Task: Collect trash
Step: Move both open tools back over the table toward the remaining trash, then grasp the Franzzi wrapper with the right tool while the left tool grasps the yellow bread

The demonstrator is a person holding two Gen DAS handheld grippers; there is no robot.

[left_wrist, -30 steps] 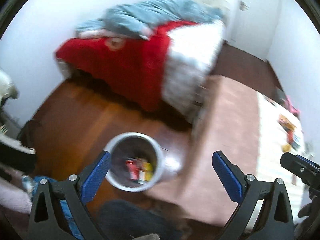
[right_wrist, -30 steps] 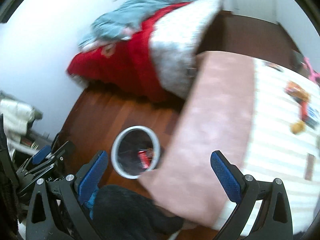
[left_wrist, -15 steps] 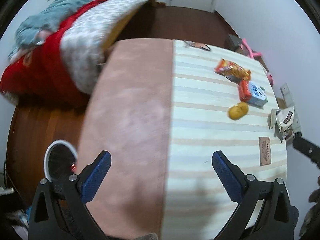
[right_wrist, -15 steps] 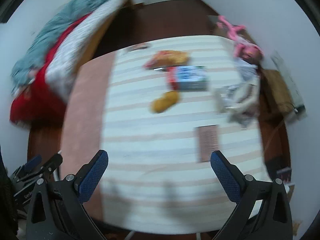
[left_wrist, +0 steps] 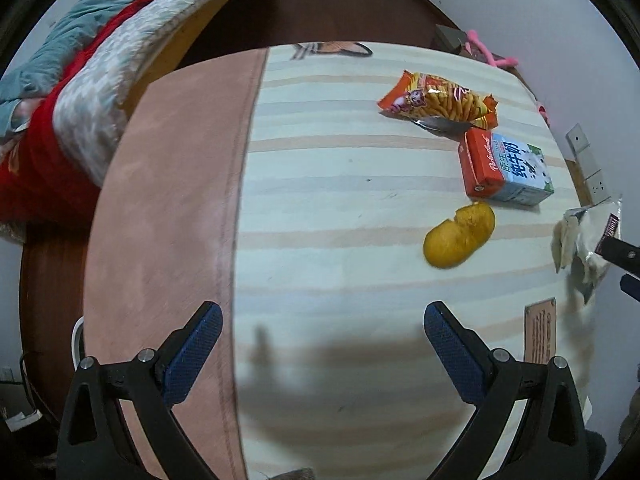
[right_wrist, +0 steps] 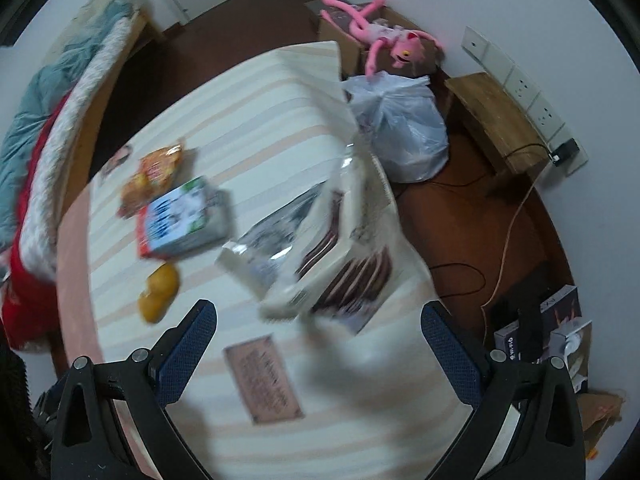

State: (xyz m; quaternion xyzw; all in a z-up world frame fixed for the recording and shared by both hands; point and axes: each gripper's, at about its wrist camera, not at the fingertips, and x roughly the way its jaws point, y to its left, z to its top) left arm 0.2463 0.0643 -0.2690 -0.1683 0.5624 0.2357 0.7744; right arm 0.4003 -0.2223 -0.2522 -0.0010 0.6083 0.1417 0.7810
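Note:
Trash lies on the striped tablecloth (left_wrist: 320,208): an orange snack bag (left_wrist: 438,100), a red and blue milk carton (left_wrist: 504,166), a yellow peel-like lump (left_wrist: 460,234) and a crumpled clear and white wrapper (left_wrist: 580,236). In the right wrist view the wrapper (right_wrist: 316,248) is close ahead, with the carton (right_wrist: 180,216), snack bag (right_wrist: 154,178) and yellow lump (right_wrist: 158,294) to its left. My left gripper (left_wrist: 320,352) is open above the table's near part. My right gripper (right_wrist: 318,350) is open, just short of the wrapper. The bin's white rim (left_wrist: 76,340) peeks out left of the table.
A brown label patch (right_wrist: 262,380) lies on the cloth near the right gripper. A bed with red and grey blankets (left_wrist: 72,92) stands to the left. Right of the table are a white plastic bag (right_wrist: 400,128), a pink plush toy (right_wrist: 384,40), a wooden stool (right_wrist: 492,120), cables and boxes.
Both grippers have swung from the bin on the floor over to the table. The right gripper has closed in on the wrapper. Both have stayed open.

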